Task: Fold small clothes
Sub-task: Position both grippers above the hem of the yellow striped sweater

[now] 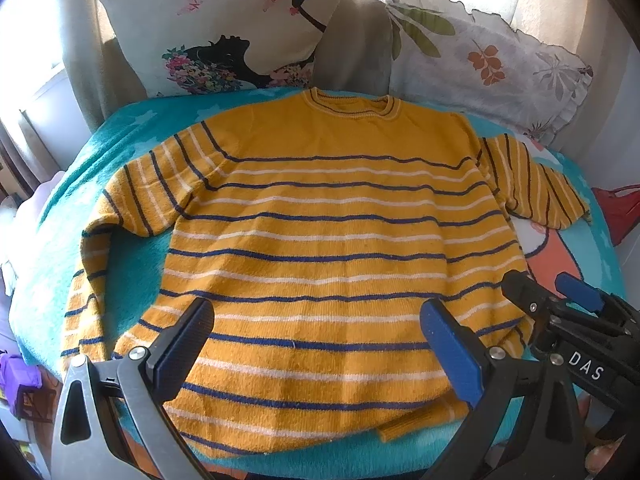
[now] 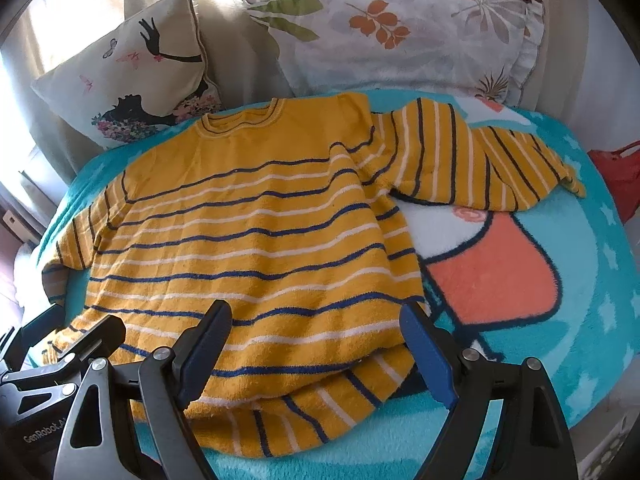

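A yellow sweater with blue and white stripes lies flat on a turquoise blanket, neck away from me, both sleeves spread out. It also shows in the right wrist view, its hem folded under at the near right corner. My left gripper is open above the hem, holding nothing. My right gripper is open above the hem's right part, also empty. The right gripper also shows in the left wrist view, open beside the sweater's right edge. The left gripper shows at the lower left of the right wrist view; its jaws are not readable there.
A cushion with a black figure and a leaf-print pillow lean at the back. The blanket's cartoon print lies right of the sweater. A red object sits at the far right edge.
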`<state>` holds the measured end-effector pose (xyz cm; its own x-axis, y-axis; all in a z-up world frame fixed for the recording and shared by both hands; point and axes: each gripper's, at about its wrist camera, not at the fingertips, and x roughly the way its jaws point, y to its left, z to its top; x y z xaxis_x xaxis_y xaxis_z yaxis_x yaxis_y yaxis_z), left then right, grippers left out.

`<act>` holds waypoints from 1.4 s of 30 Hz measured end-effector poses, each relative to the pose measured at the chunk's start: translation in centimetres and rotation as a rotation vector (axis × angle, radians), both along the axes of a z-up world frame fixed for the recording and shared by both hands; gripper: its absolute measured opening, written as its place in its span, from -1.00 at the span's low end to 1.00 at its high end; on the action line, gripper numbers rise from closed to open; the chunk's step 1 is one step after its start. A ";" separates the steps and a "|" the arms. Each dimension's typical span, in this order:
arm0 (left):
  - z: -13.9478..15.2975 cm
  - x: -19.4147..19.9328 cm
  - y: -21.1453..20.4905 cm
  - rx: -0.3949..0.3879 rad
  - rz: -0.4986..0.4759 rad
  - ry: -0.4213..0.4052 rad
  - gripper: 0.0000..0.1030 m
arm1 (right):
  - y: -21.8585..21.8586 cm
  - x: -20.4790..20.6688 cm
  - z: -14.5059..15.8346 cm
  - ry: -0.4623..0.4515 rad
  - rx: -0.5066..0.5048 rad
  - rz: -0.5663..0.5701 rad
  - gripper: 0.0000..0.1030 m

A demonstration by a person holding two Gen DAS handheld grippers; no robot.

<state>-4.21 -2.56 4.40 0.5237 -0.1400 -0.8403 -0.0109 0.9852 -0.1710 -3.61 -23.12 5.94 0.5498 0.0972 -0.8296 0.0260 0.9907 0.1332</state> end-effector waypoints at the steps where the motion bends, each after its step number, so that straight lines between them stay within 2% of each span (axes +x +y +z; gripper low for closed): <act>1: 0.0 -0.1 0.0 0.005 0.001 0.003 0.99 | 0.0 -0.1 0.1 -0.003 -0.001 0.001 0.73; 10: 0.0 -1.0 -0.1 0.044 0.009 0.001 0.99 | 0.3 -1.1 0.5 -0.030 -0.044 0.008 0.74; 22: 0.1 -1.1 0.7 0.049 0.011 -0.022 0.99 | 1.0 -1.4 1.0 -0.052 -0.064 0.013 0.76; 33: -0.5 1.4 1.0 0.050 -0.017 -0.014 0.99 | 1.2 0.6 0.7 -0.042 -0.069 -0.010 0.77; 42: -1.6 4.7 1.6 0.041 -0.049 0.030 0.99 | 1.5 3.1 -0.1 -0.005 -0.071 -0.043 0.77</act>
